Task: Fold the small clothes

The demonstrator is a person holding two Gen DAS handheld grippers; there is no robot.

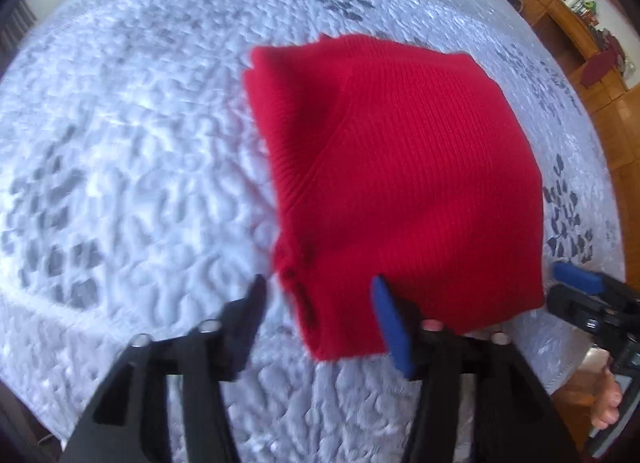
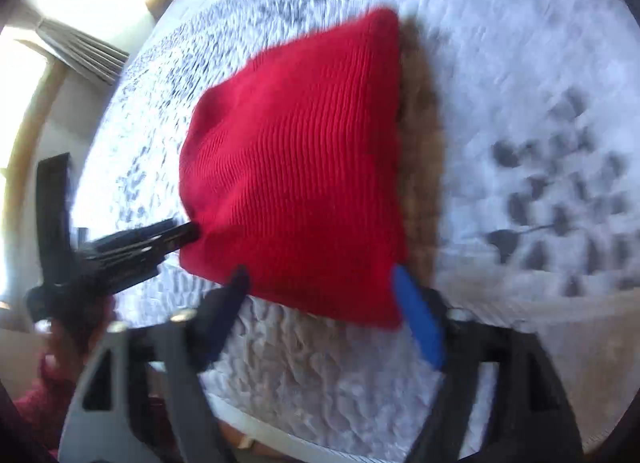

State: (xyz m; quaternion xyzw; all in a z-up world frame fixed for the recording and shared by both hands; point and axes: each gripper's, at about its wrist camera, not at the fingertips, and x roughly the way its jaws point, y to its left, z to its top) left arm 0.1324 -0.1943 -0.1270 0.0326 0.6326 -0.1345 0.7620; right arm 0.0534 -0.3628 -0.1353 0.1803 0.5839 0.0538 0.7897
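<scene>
A red ribbed knit garment [image 1: 400,163] [image 2: 296,167] lies folded into a compact block on the quilted white-and-grey bedspread [image 1: 120,143] [image 2: 500,63]. My left gripper [image 1: 318,295] stands open over its near left corner; the black finger is left of the cloth and the blue pad [image 1: 390,323] rests against its near edge. My right gripper [image 2: 320,275] is open too, its fingers straddling the garment's near right edge without pinching it. Each gripper shows in the other view: the right one [image 1: 576,283] and the left one [image 2: 160,239] at the garment's near corners.
The bed's near edge [image 2: 280,427] runs just below the grippers. A wooden shelf unit [image 1: 568,23] with clutter stands beyond the bed's right side. Bare toes [image 1: 608,403] show on the floor at lower right. A window and radiator [image 2: 80,47] are at left.
</scene>
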